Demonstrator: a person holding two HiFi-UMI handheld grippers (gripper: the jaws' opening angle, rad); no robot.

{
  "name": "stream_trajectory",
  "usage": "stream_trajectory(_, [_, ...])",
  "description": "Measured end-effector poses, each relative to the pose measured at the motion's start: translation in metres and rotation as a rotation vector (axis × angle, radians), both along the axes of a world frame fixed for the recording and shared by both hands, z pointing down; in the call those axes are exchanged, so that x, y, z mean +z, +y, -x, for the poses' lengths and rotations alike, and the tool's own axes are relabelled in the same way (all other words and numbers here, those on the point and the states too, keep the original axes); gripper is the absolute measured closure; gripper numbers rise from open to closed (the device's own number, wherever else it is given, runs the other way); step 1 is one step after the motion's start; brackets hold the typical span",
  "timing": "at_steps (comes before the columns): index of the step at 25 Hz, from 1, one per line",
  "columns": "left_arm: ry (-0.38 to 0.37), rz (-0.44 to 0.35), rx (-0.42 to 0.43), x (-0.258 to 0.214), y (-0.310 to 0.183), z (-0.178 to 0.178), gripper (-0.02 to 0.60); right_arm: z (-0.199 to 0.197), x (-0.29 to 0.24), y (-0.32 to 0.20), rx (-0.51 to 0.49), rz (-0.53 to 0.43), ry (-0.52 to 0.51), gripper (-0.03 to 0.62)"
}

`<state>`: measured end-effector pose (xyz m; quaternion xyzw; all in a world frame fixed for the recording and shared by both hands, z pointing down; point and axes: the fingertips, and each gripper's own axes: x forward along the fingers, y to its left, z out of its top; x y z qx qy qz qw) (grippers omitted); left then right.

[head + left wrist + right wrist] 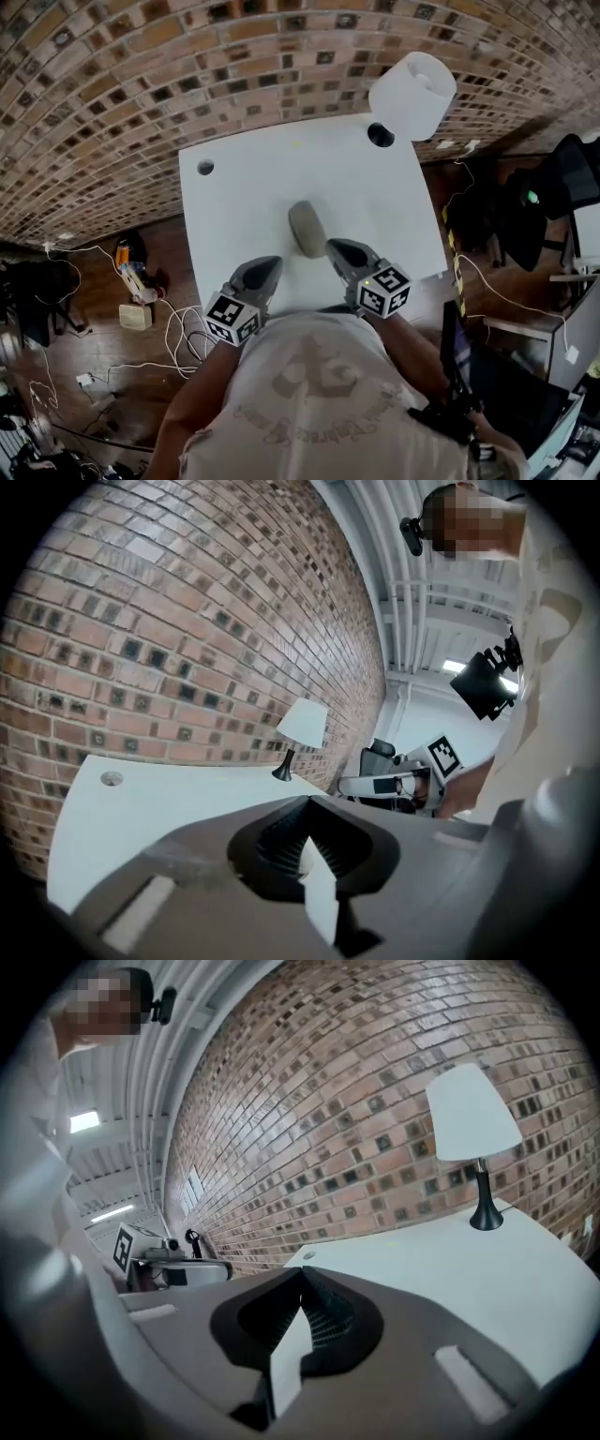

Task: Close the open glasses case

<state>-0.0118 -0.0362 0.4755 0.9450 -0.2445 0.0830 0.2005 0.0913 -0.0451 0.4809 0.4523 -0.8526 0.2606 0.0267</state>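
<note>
One white table [244,187] stands against the brick wall. On it are just two things. One is a grey case [307,228], lying lengthwise near the middle of the table and a little toward the person. Its lid looks down from above, with no gap that I can make out. The other is a lamp [412,94] with a white shade and a small black foot, at the far right corner. There is one round hole [205,167] in the tabletop near the far left corner.

The person holds two grippers over the near edge, one in each hand, each carrying one marker cube. The left gripper [270,265] is near the case's near end, off to its left and apart from it. The right gripper [336,248] has its tip just beside the near right end of the case. From overhead I cannot tell whether it touches.

Both pairs of jaws are pressed together at the tips with nothing between them, as each gripper view shows plainly. Both point out across the table toward the wall, and neither view takes in the case.

A black chair [553,187] stands off to the right, and cables trail across the wooden floor [94,281] on the left.
</note>
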Motion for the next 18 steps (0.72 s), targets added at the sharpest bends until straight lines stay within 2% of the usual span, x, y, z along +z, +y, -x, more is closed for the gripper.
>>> stream_trajectory(13, [-0.004,0.001,0.096,0.007,0.012,-0.006,0.575,0.003,0.002,0.026,0.055,-0.019,0.029,0.585])
stream_trajectory(18, [-0.003,0.002,0.108,0.007,0.020,-0.001,0.575,0.009,0.003,0.033,0.055,-0.014,0.034,0.585])
